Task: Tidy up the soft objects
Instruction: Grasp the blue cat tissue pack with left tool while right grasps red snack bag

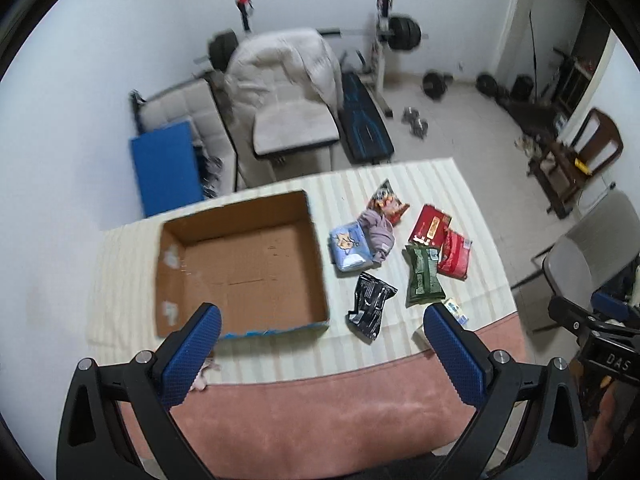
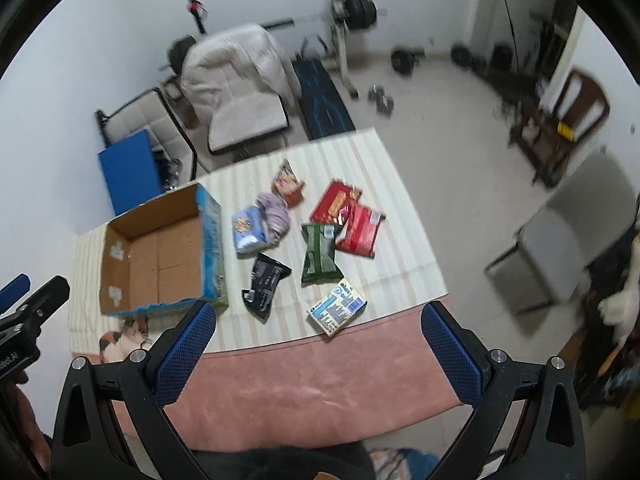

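Note:
An empty open cardboard box (image 1: 240, 264) (image 2: 156, 256) sits on the striped cloth at the left. To its right lie several soft packs: a light blue pack (image 1: 350, 250) (image 2: 248, 232), a lilac cloth (image 1: 378, 230) (image 2: 274, 214), a black pouch (image 1: 370, 308) (image 2: 264, 282), a green pack (image 1: 422, 276) (image 2: 318, 254), two red packs (image 1: 456, 254) (image 2: 358, 230), a colourful snack bag (image 1: 388, 200) (image 2: 286, 184) and a white-blue pack (image 2: 336, 306). My left gripper (image 1: 320, 344) and right gripper (image 2: 320, 344) are open, empty, held high above the table's near edge.
The table has a striped cloth (image 2: 384, 184) and a pink cover (image 2: 304, 380) at the near side. Behind stand a padded chair (image 1: 288, 120), a blue board (image 1: 166, 168) and a weight bench (image 1: 366, 124). A grey chair (image 2: 568, 236) is at the right.

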`<state>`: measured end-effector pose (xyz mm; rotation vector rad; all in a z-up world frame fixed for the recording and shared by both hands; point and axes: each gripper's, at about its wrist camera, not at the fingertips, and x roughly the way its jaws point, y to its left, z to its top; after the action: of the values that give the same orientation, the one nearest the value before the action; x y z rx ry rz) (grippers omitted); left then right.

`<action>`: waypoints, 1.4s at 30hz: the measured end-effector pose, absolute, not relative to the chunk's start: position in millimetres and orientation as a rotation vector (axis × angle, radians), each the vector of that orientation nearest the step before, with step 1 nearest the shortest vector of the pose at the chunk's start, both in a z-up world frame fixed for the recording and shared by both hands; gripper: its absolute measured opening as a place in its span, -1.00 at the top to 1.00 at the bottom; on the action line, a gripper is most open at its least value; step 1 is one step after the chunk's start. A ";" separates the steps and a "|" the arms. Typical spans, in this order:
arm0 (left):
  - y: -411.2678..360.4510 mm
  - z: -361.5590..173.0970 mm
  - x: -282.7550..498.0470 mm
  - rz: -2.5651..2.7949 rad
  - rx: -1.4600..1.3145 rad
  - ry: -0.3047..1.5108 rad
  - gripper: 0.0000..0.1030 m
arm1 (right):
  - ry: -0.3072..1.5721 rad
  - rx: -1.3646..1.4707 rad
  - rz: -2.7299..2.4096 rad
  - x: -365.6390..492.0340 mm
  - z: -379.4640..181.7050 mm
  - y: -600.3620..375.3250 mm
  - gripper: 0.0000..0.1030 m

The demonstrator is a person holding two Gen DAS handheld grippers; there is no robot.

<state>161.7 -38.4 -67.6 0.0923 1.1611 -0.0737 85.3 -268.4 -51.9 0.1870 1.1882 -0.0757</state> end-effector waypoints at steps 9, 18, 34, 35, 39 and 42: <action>-90.4 -223.1 300.5 -0.087 0.038 1.467 -0.92 | 1.419 0.341 -0.142 208.8 -233.3 -338.1 -1.00; -127.8 -363.0 375.1 0.030 0.132 1.679 -0.64 | 1.567 0.358 -0.153 285.7 -361.5 -372.6 -0.89; -106.4 -402.7 391.5 0.094 0.069 1.771 -0.68 | 1.675 0.334 -0.105 317.5 -433.8 -362.2 -0.86; -103.2 -402.4 389.7 0.092 0.060 1.772 -0.68 | 1.681 0.326 -0.104 318.8 -436.1 -359.0 -0.85; -89.9 -410.6 393.0 0.091 0.015 1.788 -0.68 | 1.700 0.323 -0.095 318.4 -444.6 -353.4 -0.75; -80.7 -412.9 387.8 0.097 -0.009 1.789 -0.68 | 1.695 0.317 -0.094 315.7 -447.6 -350.8 -0.75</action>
<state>387.8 -80.7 -412.9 -0.0086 1.7887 0.0966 315.7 -350.8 -447.6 0.3173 1.6951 -0.0941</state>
